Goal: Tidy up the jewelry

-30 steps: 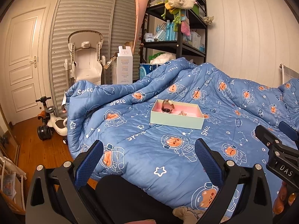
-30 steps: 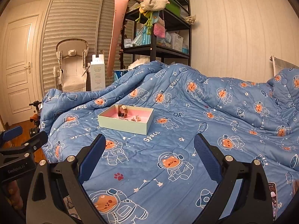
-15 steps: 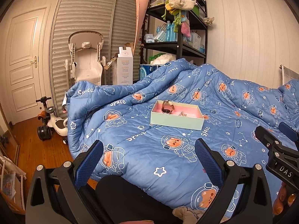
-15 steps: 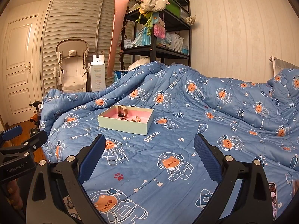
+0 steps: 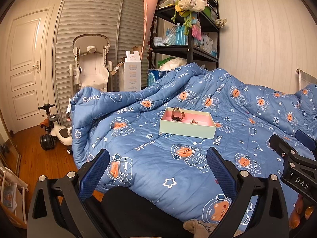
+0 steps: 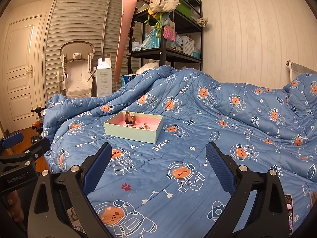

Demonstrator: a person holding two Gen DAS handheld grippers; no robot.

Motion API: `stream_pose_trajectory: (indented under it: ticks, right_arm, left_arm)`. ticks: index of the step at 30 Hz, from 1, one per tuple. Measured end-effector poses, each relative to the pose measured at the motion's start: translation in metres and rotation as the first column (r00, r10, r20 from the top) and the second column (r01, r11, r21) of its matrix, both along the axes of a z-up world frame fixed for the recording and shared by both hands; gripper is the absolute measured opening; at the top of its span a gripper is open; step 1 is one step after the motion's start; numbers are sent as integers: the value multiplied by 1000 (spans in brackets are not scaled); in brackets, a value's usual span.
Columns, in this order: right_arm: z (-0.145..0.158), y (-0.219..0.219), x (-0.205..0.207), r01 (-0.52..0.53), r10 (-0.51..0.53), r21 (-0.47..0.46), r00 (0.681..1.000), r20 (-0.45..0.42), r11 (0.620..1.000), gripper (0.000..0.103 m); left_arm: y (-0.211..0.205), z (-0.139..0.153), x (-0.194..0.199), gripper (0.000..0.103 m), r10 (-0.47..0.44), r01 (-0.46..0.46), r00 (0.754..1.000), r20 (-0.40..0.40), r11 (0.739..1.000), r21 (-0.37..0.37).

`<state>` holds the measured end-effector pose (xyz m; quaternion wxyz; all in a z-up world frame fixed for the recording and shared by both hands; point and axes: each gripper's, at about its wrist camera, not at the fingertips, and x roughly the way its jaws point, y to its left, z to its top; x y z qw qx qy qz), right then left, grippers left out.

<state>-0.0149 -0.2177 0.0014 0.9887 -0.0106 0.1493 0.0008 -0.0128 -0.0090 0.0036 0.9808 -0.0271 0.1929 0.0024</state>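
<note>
Hovering low over the near edge of the bed, the left gripper (image 5: 157, 170) has its jaws spread wide with nothing between them, its blue-padded fingers (image 5: 94, 173) framing the blue astronaut-print quilt (image 5: 178, 158). The right gripper (image 6: 158, 164) is held the same way, jaws wide apart and empty, above the quilt a little farther along the bed. Each gripper shows at the edge of the other's view: the right one at the right margin of the left wrist view, the left one at the left margin of the right wrist view.

Ahead of both, well apart from either, a shallow pale green box (image 5: 187, 131) with a pink inside rests on the quilt. Within it a watch (image 5: 177, 115) with a brown strap stands on its side toward the left end, and a small cluster of gold-coloured jewelry (image 6: 144, 126) lies on the pink floor just beside it, toward the middle. What the small pieces are is too fine to tell.

Beyond the bed stand a black shelving unit (image 6: 164, 53) hung with knitted bags, a tall white carton (image 5: 132, 73), a folded high chair (image 5: 90, 67) against slatted wardrobe doors, and a child's ride-on toy (image 5: 55, 132) on the wooden floor near a white door (image 5: 23, 63).
</note>
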Motion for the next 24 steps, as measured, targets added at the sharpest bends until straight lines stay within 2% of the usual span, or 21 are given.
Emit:
stream_pose_trajectory:
  ticks: [24]
  right_arm:
    - [0,-1,0,-2,2,-1,1000,-1,1000,94]
  left_arm:
    - [1,4,-1,96,-3,3,1000,3,1000,0]
